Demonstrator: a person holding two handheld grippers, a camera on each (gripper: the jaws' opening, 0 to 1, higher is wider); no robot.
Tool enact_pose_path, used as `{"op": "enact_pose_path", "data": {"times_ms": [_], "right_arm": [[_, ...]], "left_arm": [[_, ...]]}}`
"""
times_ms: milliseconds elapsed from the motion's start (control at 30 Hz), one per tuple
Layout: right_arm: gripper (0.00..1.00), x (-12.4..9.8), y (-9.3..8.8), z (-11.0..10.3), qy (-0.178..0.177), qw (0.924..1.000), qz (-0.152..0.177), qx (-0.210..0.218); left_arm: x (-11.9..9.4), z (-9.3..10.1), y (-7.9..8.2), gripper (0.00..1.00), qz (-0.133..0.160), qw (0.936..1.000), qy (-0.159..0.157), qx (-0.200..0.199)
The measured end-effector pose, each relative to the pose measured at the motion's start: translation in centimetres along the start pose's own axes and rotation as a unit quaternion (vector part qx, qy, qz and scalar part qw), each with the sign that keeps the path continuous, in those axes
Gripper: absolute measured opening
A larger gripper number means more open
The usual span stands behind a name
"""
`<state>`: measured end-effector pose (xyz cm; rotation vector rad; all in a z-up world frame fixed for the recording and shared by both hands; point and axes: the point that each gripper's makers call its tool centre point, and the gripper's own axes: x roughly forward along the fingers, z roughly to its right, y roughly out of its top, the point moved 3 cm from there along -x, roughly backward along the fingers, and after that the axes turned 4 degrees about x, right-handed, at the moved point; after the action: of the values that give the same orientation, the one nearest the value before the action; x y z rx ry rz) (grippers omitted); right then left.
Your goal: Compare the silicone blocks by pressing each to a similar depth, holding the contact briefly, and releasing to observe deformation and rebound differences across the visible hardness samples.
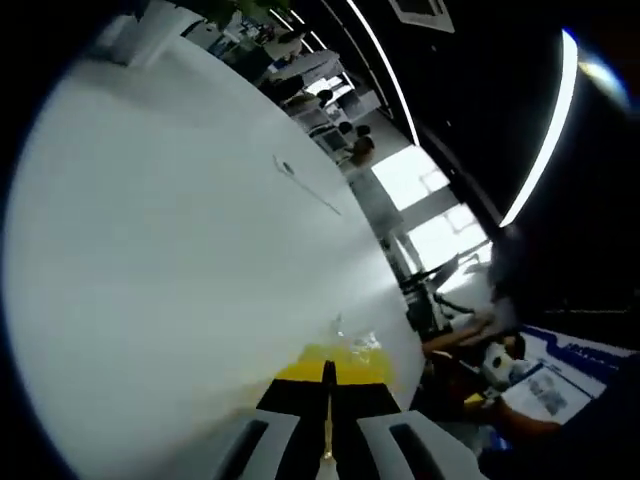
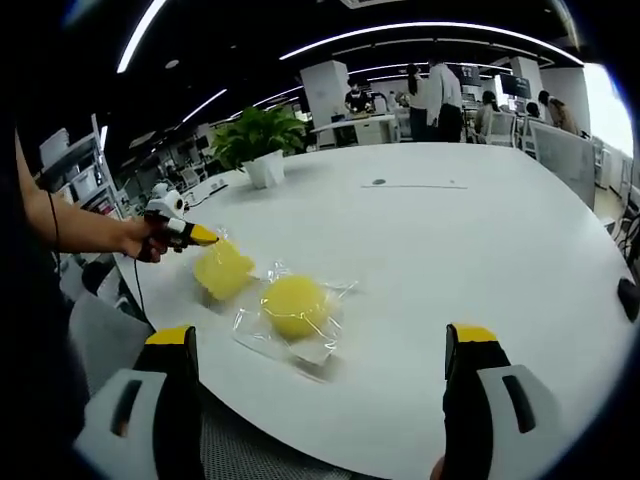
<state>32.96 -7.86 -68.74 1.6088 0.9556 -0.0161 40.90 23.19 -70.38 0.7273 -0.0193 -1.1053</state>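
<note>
Two yellow blocks, bagged, near table edge.

Left gripper (image 2: 205,237) is pressing its closed tip against the far block (image 2: 222,268); the left gripper view shows its jaws meeting over yellow, possibly nipping the bag. Right gripper (image 2: 320,400) is hanging wide open, holding nothing, before the round block (image 2: 294,304). Table (image 2: 450,250) is lying broad and bare beyond; one plant (image 2: 258,135) is sitting far back.

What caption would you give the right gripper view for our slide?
Left gripper presses a yellow silicone block; a bagged round block waits beside it on the white table.
</note>
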Motion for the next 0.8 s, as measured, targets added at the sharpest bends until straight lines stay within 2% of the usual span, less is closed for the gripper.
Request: {"op": "enact_pose_path", "data": {"times_ms": [233, 333, 467, 567, 600, 667, 800], "right_arm": [[0.96, 0.4, 0.9, -0.8, 0.013, 0.9997, 0.007, -0.017], [0.96, 0.4, 1.6, -1.2, 0.025, 0.9984, 0.031, -0.039], [0.96, 0.3, 2.3, -1.6, 0.032, 0.9974, 0.050, -0.039], [0.96, 0.4, 2.4, -1.9, 0.038, 0.9973, 0.051, -0.038], [0.96, 0.4, 2.4, -2.0, 0.043, 0.9976, 0.046, -0.031], [0.96, 0.4, 2.4, -2.1, 0.047, 0.9975, 0.045, -0.027], [0.96, 0.5, 2.9, -2.6, 0.058, 0.9967, 0.049, -0.029]], "left_arm": [[-0.7, 3.5, 1.9, 0.00, 0.042, 0.9959, -0.011, 0.079], [-0.9, 4.7, 1.9, 0.00, 0.040, 0.9932, -0.014, 0.108], [-1.3, 6.1, 1.9, 0.00, 0.042, 0.9884, -0.014, 0.146], [-1.6, 7.1, 2.0, 0.00, 0.044, 0.9861, -0.016, 0.159], [-1.5, 6.5, 2.4, 0.00, 0.045, 0.9848, -0.015, 0.167], [-1.9, 7.0, 2.7, 0.00, 0.046, 0.9851, -0.021, 0.164], [-2.8, 7.9, 3.8, 0.00, 0.064, 0.9811, -0.023, 0.181]]}}
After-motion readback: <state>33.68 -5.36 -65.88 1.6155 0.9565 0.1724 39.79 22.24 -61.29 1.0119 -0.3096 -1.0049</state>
